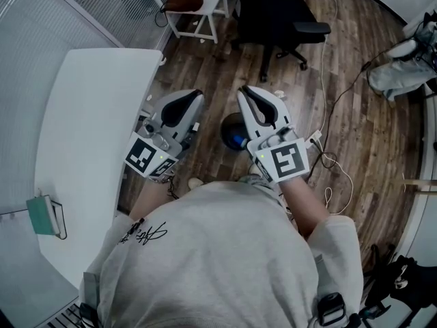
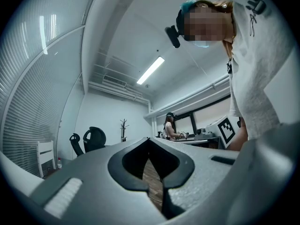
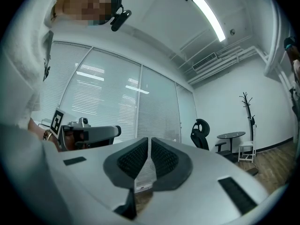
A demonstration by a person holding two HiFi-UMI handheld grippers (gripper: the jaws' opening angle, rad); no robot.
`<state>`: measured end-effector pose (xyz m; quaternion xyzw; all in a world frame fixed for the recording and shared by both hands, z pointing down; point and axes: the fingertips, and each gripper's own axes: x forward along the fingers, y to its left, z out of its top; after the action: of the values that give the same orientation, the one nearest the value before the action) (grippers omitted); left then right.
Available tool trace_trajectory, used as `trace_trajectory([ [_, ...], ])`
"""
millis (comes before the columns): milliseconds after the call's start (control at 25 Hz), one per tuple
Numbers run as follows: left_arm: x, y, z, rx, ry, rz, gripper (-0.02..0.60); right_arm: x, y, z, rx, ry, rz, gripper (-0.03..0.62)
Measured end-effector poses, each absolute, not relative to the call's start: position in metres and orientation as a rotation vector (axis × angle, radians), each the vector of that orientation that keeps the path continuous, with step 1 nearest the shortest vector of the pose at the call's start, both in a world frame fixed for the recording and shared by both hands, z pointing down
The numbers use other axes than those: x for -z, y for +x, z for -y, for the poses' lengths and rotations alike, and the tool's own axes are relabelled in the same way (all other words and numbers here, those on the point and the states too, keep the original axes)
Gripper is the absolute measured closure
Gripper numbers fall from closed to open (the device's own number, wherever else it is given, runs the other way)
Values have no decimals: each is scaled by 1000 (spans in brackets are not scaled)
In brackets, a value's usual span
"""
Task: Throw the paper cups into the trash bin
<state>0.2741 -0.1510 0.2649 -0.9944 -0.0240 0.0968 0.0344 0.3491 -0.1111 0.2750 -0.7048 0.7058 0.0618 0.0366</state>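
Wood floor [image 1: 355,135] office with a white table [image 1: 82,149] off to the left, and the dark round trash bin [image 1: 233,132] sits on the floor, showing right between the left gripper [image 1: 194,96] and right gripper [image 1: 244,91], both empty with jaws pinched together.

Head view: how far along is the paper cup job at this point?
Done: cannot tell; no paper cup shows in any view, none on the white table either. In hand: nothing; the left gripper and right gripper are both shut and empty, held above the floor. Left: unclear; the dark round thing below them may be the bin.
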Motion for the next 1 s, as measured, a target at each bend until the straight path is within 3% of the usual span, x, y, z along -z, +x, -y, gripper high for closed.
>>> trace_trajectory([
  [1000, -278, 281, 149, -280, -3083, 102, 577, -294, 348, 107, -88, -2182, -2187, 583],
])
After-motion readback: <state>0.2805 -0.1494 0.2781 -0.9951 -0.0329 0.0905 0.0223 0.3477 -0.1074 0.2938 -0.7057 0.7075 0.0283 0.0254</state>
